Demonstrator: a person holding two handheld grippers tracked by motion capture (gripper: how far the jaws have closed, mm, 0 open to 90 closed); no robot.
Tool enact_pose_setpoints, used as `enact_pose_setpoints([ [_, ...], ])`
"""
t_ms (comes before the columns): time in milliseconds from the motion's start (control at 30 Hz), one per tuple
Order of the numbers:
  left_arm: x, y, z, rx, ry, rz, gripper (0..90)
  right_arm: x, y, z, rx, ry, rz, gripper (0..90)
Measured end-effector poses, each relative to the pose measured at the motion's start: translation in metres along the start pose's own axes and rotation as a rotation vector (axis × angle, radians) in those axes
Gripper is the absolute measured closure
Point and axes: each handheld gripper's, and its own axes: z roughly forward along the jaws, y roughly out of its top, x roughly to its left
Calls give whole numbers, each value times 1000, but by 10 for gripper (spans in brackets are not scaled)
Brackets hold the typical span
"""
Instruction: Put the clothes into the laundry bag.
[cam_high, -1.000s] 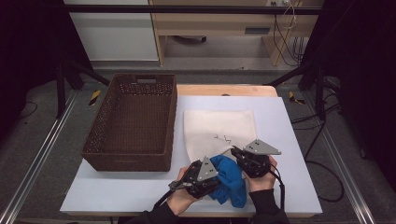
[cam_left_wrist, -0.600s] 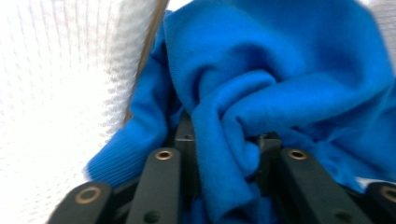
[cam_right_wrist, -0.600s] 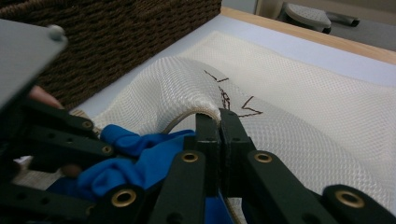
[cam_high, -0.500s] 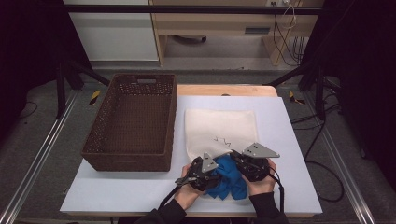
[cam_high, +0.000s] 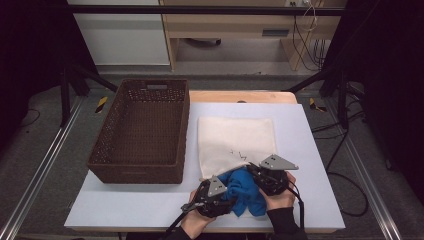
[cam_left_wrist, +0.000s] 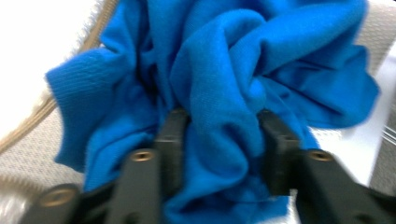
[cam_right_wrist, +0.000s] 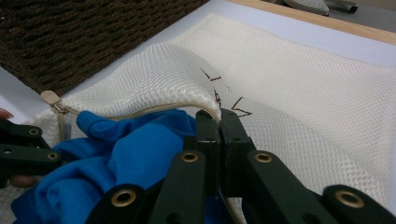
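White tabletop (cam_high: 150, 210) carries a dark wicker basket (cam_high: 142, 132) on its left side and a cream mesh laundry bag (cam_high: 235, 142) lying flat beside it, with a crumpled blue garment (cam_high: 246, 192) at the bag's near, zippered edge. Left tongs (cam_left_wrist: 219, 140) are clenched on a thick fold of that blue garment, their jaws having just been closing with the cloth bunched between them. Right tongs (cam_right_wrist: 219, 122) are pinched tight on the bag's zippered rim, holding the mesh raised above the garment just beside it.
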Motion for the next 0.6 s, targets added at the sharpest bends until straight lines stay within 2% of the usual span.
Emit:
enact_pose_setpoints([
  [67, -2, 5, -5, -10, 17, 2, 768, 1, 0, 1, 3, 14, 0, 883],
  [200, -10, 24, -10, -51, 36, 23, 811, 1, 2, -2, -14, 20, 0, 883],
  [300, -12, 38, 2, -39, 62, 45, 812, 2, 4, -5, -33, 27, -2, 883],
  [333, -12, 41, 8, -27, 86, 59, 811, 2, 5, -7, -38, 26, -1, 883],
  [367, -12, 41, 8, -27, 86, 59, 809, 2, 5, -7, -38, 26, -1, 883],
  [400, -5, 41, 22, -5, 124, 54, 806, 2, 5, -8, -44, 27, -3, 883],
  [467, 4, 38, 33, 2, 149, 49, 793, 1, 4, -9, -42, 34, -4, 883],
  [533, 8, 35, 35, -5, 138, 35, 769, 2, 3, -9, -34, 33, 4, 883],
  [567, 13, 31, 32, -32, 95, 14, 744, 1, 1, -7, -22, 27, -3, 883],
  [600, 13, 30, 28, -44, 85, 13, 692, 1, 0, -6, -14, 23, -4, 883],
])
